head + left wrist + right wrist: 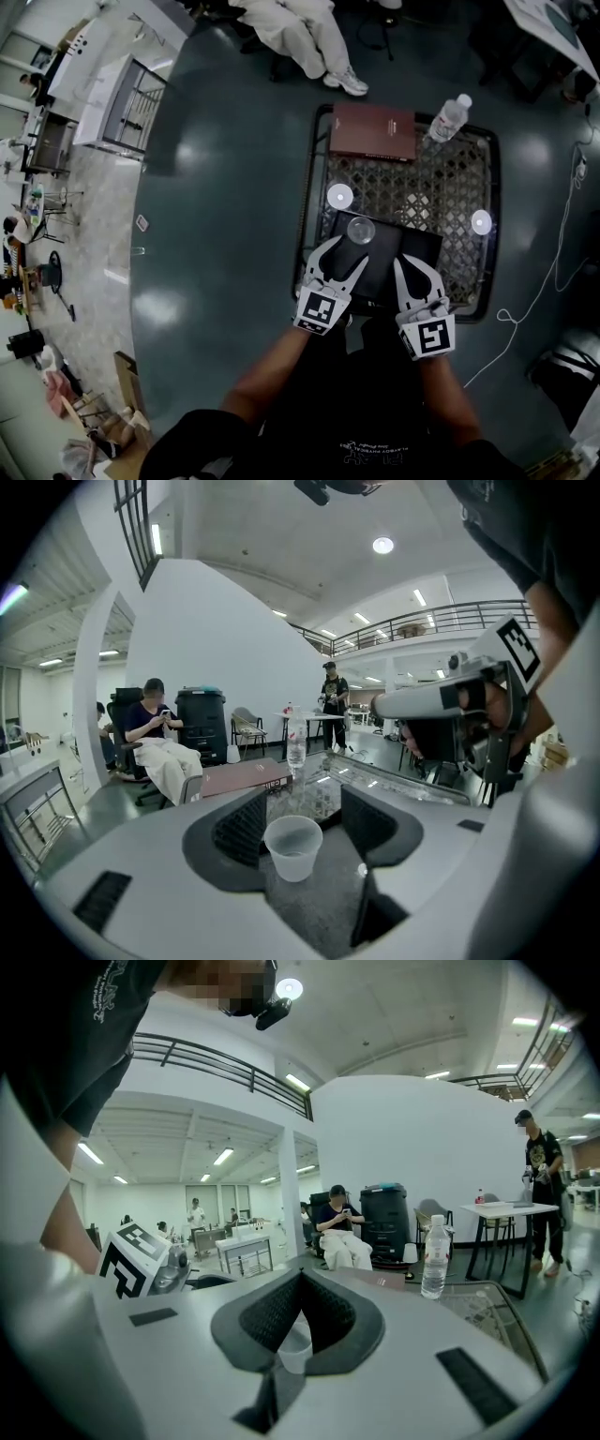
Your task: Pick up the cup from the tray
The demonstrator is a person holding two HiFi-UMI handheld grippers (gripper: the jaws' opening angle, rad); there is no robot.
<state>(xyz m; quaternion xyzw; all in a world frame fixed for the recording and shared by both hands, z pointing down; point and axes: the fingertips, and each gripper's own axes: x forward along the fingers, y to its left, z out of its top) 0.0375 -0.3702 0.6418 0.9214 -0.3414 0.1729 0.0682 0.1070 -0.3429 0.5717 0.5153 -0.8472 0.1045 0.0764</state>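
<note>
cup (293, 847) between left hand-held gripper (302, 803) jaws, apparently untouched; tray (418, 246) partly hidden.

Black-framed lattice surface (450, 187). Brown book (372, 130) flat at far left. Clear bottle (449, 118) at far right, beside book. Dark tray (412, 248) at near middle.

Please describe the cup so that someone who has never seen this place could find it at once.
On the metal lattice table, find the black tray at its near edge. The cup stands near the tray's far-left corner, between the open left tongs. It is small, clear and open-topped, unlike the tall capped water bottle.
</note>
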